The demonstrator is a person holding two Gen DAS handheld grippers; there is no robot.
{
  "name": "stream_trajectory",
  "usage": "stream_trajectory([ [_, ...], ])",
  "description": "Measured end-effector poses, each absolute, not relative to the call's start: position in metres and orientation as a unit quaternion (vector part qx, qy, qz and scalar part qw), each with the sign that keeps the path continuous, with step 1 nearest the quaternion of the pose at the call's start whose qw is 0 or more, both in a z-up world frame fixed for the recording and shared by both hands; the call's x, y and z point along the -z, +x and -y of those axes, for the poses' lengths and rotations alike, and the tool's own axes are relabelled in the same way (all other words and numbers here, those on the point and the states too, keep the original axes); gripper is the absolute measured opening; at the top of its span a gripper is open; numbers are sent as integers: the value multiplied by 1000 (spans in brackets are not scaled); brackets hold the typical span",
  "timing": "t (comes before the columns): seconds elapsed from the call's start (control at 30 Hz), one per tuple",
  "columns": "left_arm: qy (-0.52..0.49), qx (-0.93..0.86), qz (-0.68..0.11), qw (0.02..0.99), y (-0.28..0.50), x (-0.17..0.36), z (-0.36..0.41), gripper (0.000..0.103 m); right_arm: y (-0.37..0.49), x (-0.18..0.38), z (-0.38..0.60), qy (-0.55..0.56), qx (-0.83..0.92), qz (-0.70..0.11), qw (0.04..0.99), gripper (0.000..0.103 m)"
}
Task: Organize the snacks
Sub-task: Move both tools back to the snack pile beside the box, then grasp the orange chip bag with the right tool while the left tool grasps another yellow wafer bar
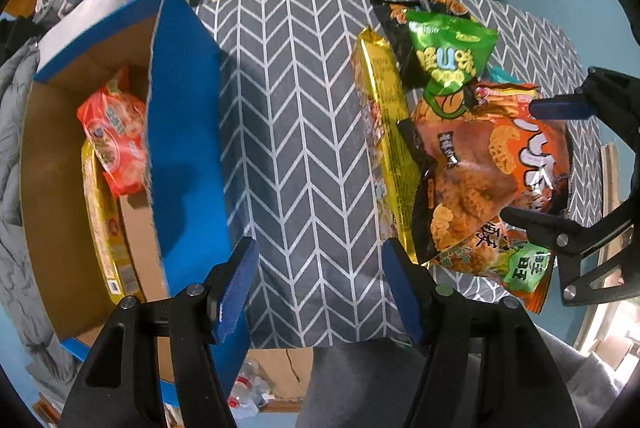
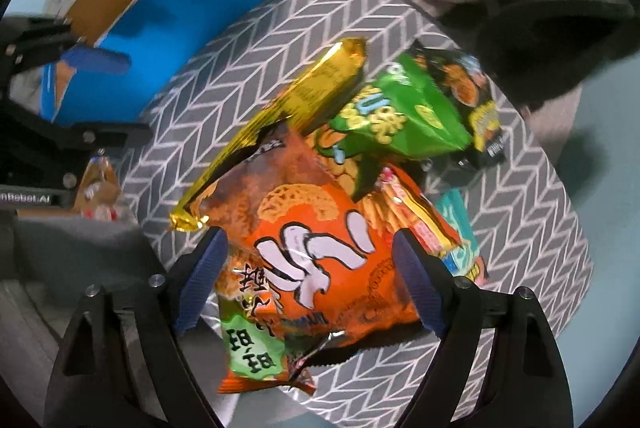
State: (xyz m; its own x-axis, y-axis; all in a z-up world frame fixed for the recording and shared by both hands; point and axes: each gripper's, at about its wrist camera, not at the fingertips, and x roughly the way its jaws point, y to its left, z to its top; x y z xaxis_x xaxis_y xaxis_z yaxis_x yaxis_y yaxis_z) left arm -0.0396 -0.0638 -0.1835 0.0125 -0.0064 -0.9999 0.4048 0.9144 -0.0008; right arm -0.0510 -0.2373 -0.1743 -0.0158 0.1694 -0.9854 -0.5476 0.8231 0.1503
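A grey herringbone-patterned table (image 1: 296, 132) runs out ahead of both pairs of jaws. The blue cardboard box (image 1: 184, 132) stands open just left of the left gripper (image 1: 320, 292), whose jaws are spread wide over bare cloth, holding and touching nothing. Snack bags are heaped to its right, where the right gripper (image 2: 308, 280) has its jaws wide apart on either side of the orange snack bag (image 2: 316, 248), straddling it without pinching; contact cannot be told. Beyond that bag lie the gold packet (image 2: 280, 116) and green bag (image 2: 392, 120). Only the left wrist view looks into the box, showing a red packet (image 1: 114, 132) atop a yellow packet (image 1: 104, 224).
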Motion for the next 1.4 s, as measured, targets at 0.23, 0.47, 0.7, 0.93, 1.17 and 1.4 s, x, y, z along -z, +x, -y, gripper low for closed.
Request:
stream_trajectory([
  [0.23,138,145,-691,695,-42,194,62,66,-59,193,223,-215,-280,-656,667,85],
  [0.47,140,144,-694,692,-42,199,65,66,-71,213,217,-267,-284,-649,653,84],
  [0.7,134,147,-700,686,-35,205,72,66,-74,203,237,-176,-279,-658,677,47],
  [0.93,122,149,-702,686,-16,210,87,73,-79,181,269,-48,-221,-646,729,45],
  [1.17,111,153,-707,681,4,216,112,73,-88,169,315,87,-135,-629,760,45],
  [1.4,127,156,-710,675,8,236,138,77,-101,169,343,174,-71,-618,763,45],
])
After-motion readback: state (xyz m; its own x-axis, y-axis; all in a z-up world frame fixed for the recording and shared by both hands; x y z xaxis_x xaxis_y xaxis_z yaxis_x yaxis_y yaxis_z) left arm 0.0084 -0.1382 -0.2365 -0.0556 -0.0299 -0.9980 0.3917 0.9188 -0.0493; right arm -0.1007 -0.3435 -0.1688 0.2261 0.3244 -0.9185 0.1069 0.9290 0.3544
